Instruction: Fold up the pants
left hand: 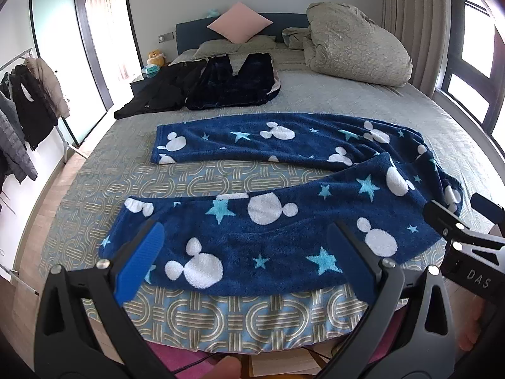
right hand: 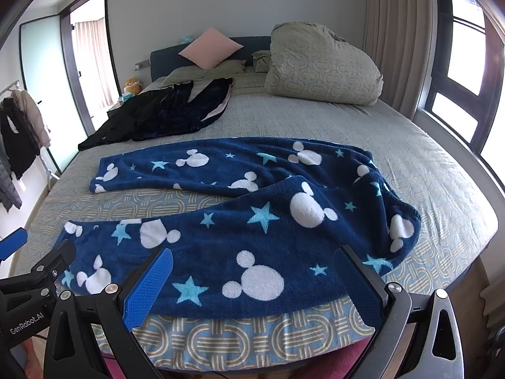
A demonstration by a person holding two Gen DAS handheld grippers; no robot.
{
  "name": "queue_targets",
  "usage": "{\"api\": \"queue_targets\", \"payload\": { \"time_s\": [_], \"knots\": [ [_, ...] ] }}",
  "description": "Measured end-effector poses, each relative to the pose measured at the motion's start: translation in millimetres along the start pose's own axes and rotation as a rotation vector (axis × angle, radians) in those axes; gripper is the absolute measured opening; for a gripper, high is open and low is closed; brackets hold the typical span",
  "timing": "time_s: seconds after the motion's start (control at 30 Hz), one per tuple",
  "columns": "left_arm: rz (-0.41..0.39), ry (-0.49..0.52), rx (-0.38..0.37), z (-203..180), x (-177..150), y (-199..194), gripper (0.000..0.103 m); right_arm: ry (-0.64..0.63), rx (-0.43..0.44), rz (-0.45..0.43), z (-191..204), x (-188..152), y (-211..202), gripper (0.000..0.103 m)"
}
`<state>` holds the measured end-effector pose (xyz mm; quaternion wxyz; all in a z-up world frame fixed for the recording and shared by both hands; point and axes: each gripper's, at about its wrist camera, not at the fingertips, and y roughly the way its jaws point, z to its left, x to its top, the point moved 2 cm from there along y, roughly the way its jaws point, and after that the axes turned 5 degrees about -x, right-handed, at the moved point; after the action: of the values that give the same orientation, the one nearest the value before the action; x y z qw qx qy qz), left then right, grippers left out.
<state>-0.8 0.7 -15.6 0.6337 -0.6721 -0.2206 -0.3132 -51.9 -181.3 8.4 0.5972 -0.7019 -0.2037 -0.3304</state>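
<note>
Dark blue fleece pants (left hand: 284,195) with white mouse heads and light blue stars lie spread flat on the bed (left hand: 221,315), both legs pointing left, waist at the right. They also show in the right wrist view (right hand: 252,221). My left gripper (left hand: 249,259) is open and empty, just above the near leg at the bed's front edge. My right gripper (right hand: 262,287) is open and empty, over the near leg closer to the waist. The right gripper also shows in the left wrist view (left hand: 464,221), and the left gripper in the right wrist view (right hand: 34,252).
Dark clothes (left hand: 205,88) lie at the bed's far left. A bundled duvet (left hand: 356,47) and a pink pillow (left hand: 240,22) sit by the headboard. A clothes rack with jackets (left hand: 25,110) stands at the left. Windows (right hand: 457,79) are at the right.
</note>
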Motion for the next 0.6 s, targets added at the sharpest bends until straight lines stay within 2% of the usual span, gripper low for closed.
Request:
{"api": "queue_targets", "payload": {
  "time_s": [0.2, 0.3, 0.4, 0.47, 0.6],
  "knots": [
    [0.014, 0.004, 0.014, 11.4, -11.3, 9.8, 0.103, -0.021, -0.016, 0.003, -6.0, -7.7, 12.0, 0.103],
    [0.062, -0.013, 0.008, 27.8, -28.6, 20.5, 0.103, -0.033, 0.013, 0.024, -17.8, -21.8, 24.9, 0.103],
    [0.138, -0.085, -0.001, 53.4, -50.0, 35.9, 0.103, -0.018, 0.017, 0.083, -37.4, -40.5, 43.1, 0.103],
    [0.18, -0.151, -0.004, 72.6, -63.0, 45.5, 0.103, -0.003, -0.011, 0.116, -51.5, -51.0, 55.0, 0.103],
    [0.217, -0.24, 0.046, 103.8, -79.4, 58.7, 0.103, 0.075, -0.029, 0.173, -76.3, -62.1, 71.3, 0.102]
  ]
}}
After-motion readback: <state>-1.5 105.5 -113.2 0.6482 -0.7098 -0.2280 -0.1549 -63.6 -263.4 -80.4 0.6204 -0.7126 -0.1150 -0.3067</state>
